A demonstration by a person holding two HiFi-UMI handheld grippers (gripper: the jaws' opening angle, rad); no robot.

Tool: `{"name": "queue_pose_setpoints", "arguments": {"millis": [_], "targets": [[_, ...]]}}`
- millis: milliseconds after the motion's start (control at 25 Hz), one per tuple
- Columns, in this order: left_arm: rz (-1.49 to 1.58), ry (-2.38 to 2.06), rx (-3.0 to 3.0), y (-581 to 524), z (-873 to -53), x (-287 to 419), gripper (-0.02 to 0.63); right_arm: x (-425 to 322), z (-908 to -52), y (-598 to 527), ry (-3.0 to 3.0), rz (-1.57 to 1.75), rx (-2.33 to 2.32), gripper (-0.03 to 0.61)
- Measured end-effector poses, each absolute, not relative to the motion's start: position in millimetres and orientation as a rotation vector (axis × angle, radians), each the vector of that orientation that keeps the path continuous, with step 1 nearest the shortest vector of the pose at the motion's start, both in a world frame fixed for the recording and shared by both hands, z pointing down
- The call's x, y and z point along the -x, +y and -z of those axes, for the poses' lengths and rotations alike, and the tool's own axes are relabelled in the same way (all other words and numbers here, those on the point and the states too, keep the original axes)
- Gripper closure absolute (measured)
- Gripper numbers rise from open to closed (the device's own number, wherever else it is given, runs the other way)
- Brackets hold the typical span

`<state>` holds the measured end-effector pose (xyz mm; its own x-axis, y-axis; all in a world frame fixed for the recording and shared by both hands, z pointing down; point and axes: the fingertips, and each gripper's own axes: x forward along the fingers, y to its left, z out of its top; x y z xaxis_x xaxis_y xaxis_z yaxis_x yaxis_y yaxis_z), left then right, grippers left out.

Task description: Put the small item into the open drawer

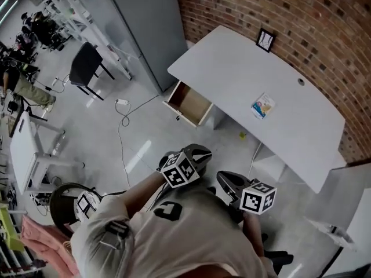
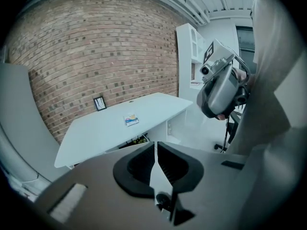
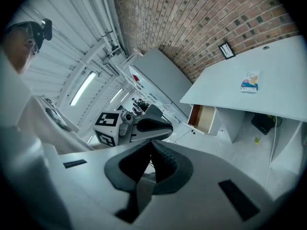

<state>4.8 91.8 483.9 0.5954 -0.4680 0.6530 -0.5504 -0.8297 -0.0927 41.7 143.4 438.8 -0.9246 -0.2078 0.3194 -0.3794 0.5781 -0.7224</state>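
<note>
Open floor point(image 1: 156, 133) between desk point(image 1: 232, 62) front edge and both grippers; brick wall point(image 1: 290, 10) behind desk. Drawer point(image 1: 188, 103) pulled out at desk's left end. Left gripper point(image 1: 200, 150) jaws together, empty; right gripper point(image 1: 221, 177) likewise. Small item point(image 1: 263, 105) flat on desktop, right of drawer, well apart from both grippers.

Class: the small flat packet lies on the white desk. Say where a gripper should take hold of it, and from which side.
Probably from above, spanning its narrower width and pinching the two long edges. The packet lies flat on the desk, so no side face stands up to grip, and nothing crowds it.
</note>
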Motion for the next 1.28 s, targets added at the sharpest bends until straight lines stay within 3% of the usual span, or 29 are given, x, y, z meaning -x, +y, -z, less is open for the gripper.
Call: {"name": "queue_pose_setpoints", "arguments": {"millis": [440, 720, 1280], "targets": [[-0.753, -1.244, -2.62, 20.9, -418.3, 93.2, 0.595, 57.1, -410.3, 71.9, -2.648, -0.958, -0.174, 0.575], [-0.738, -1.39, -2.545, -14.0, -407.2, 163.0, 0.595, 110.2, -404.5, 33.2, -2.629, -0.88, -0.064, 0.575], [-0.784, -1.268, -2.616, -85.7, -426.8, 184.4, 0.595, 123.6, -412.0, -51.0, -2.655, -1.003, -0.252, 0.575]]}}
